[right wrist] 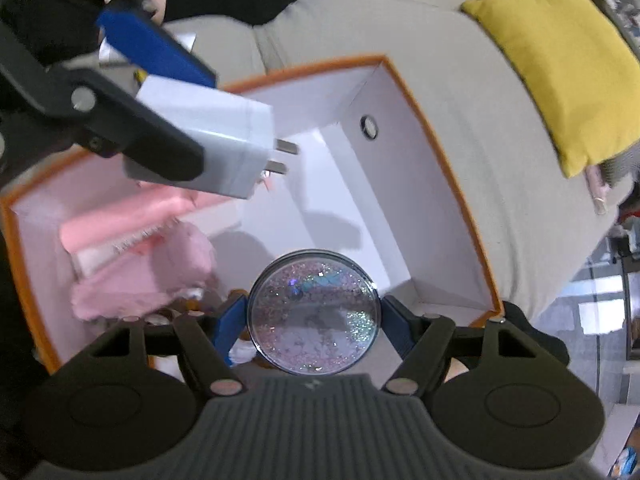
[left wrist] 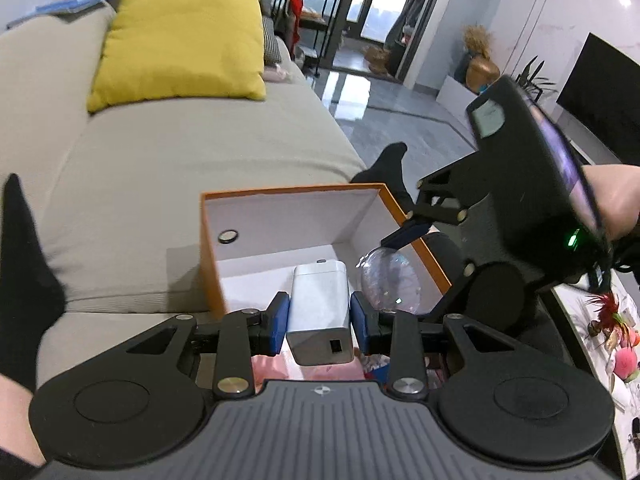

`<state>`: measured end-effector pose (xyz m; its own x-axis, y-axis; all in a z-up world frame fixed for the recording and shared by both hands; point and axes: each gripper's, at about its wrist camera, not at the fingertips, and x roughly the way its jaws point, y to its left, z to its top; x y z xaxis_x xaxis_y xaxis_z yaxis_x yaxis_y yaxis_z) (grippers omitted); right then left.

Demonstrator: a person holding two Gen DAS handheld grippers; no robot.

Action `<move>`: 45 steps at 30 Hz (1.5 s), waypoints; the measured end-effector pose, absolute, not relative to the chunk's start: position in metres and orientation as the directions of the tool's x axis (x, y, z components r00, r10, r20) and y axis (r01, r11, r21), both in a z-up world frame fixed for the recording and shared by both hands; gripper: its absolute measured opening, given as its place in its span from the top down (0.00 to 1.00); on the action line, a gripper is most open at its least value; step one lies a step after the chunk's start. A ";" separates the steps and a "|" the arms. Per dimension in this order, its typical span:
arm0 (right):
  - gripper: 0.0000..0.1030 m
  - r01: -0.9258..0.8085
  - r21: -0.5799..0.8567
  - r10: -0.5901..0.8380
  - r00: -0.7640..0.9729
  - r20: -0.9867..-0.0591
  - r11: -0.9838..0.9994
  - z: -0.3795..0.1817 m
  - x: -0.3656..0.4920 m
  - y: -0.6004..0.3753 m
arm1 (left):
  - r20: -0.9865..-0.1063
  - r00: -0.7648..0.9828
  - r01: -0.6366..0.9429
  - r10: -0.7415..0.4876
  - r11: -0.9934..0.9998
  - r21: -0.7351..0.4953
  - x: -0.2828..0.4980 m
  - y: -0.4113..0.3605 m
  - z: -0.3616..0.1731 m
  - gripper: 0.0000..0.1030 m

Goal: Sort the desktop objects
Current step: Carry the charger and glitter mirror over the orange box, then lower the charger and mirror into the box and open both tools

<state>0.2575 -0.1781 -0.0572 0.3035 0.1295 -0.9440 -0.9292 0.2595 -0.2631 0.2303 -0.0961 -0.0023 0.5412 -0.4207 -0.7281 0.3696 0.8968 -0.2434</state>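
two handheld grippers hang over an open orange box (left wrist: 210, 256) with white inner walls, which sits against a beige sofa (left wrist: 160, 168).

the left gripper (left wrist: 319, 322) has its blue fingers (left wrist: 279, 322) clamped on the two sides of a white wall charger (left wrist: 320, 312). in the left wrist view the charger points away from the camera and sits above the inside of the box. in the right wrist view the same charger (right wrist: 216, 140) is seen from the side, in the air above the box, with its two metal prongs pointing toward the far white wall.

the right gripper (right wrist: 314, 326) has its blue fingers (right wrist: 230, 326) clamped on a clear round globe (right wrist: 314, 316) filled with glitter. the globe is low inside the box, near the front edge. in the left wrist view it (left wrist: 390, 284) shows just right of the charger, close to the box's orange right rim.

inside the box, on its left side in the right wrist view, lie soft pink things (right wrist: 140, 248), one fuzzy and one smooth; what they are is unclear. a small round ring-edged hole (right wrist: 370, 126) is set in one white wall.

a yellow cushion (left wrist: 180, 44) rests on the sofa behind the box. a dark screen (left wrist: 600, 84) stands across the room on a glossy floor.
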 end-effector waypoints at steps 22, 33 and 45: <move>0.28 -0.991 -0.127 -0.061 0.125 -0.990 0.039 -0.156 0.302 -0.182 | -0.775 0.477 0.362 -0.414 0.896 -0.255 0.263 -0.113 -0.036 0.63; 0.24 -0.986 -0.165 -0.073 0.163 -0.984 0.024 -0.146 0.293 -0.194 | -0.783 0.462 0.366 -0.417 0.894 -0.260 0.263 -0.122 -0.041 0.63; 0.57 -0.843 -0.249 0.170 0.366 -0.915 0.476 -0.056 0.319 -0.212 | -0.805 0.464 0.308 -0.370 0.919 -0.245 0.271 -0.145 -0.049 0.63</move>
<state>0.3185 -0.2118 -0.0563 0.3662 0.1698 -0.9149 -0.8433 0.4762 -0.2492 0.2712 -0.1453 -0.0493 0.4639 -0.3701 -0.8049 0.3081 0.9192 -0.2451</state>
